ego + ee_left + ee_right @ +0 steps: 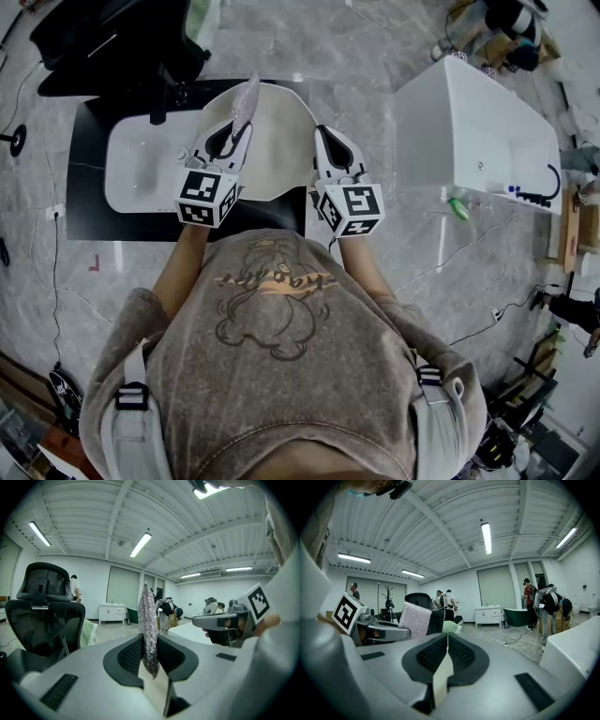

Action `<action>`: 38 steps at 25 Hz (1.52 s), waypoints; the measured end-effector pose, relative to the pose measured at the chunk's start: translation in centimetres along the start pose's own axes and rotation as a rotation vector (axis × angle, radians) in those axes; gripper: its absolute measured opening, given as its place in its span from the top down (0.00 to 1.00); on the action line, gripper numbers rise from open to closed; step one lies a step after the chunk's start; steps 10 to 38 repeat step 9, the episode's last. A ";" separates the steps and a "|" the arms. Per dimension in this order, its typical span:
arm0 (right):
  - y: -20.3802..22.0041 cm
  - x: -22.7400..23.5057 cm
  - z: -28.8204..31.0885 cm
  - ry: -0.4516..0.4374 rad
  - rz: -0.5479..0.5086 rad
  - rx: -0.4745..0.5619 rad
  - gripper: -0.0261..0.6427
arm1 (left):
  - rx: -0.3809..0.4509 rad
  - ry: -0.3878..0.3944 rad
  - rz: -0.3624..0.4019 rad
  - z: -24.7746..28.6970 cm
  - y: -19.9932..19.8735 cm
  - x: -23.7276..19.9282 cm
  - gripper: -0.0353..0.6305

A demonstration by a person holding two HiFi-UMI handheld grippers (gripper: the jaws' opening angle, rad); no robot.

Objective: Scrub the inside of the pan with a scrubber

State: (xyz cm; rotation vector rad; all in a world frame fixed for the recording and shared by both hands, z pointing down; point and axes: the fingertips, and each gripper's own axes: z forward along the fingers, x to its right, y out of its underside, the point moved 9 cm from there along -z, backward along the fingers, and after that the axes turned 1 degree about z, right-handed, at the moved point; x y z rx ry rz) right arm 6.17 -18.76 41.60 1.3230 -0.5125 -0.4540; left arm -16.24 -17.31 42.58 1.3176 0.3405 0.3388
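Over the black table (89, 206), beside a white basin (141, 169), sits a cream shape (277, 150), probably the pan. The left gripper (149, 639) pinches the scrubber (147, 616) by 1 thin edge. The right gripper (446, 644) is closed and empty. Scrubbing pressure could fold the scrubber or twist it free.

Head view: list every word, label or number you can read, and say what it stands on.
Grey-brown T-shirt: curved printed lettering, upside down, too blurred to read.
Black-and-white marker cubes on left gripper and right gripper: square patterns only, no words.
Nothing else carries readable text.
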 end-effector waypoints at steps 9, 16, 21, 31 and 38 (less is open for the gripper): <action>0.3 -0.6 0.2 -0.046 -0.022 -0.030 0.93 | -0.016 0.005 -0.003 -0.1 0.3 0.4 0.83; 0.3 -0.6 0.2 -0.046 -0.022 -0.030 0.93 | -0.016 0.005 -0.003 -0.1 0.3 0.4 0.83; 0.3 -0.6 0.2 -0.046 -0.022 -0.030 0.93 | -0.016 0.005 -0.003 -0.1 0.3 0.4 0.83; 0.3 -0.6 0.2 -0.046 -0.022 -0.030 0.93 | -0.016 0.005 -0.003 -0.1 0.3 0.4 0.83; 0.3 -0.6 0.2 -0.046 -0.022 -0.030 0.93 | -0.016 0.005 -0.003 -0.1 0.3 0.4 0.83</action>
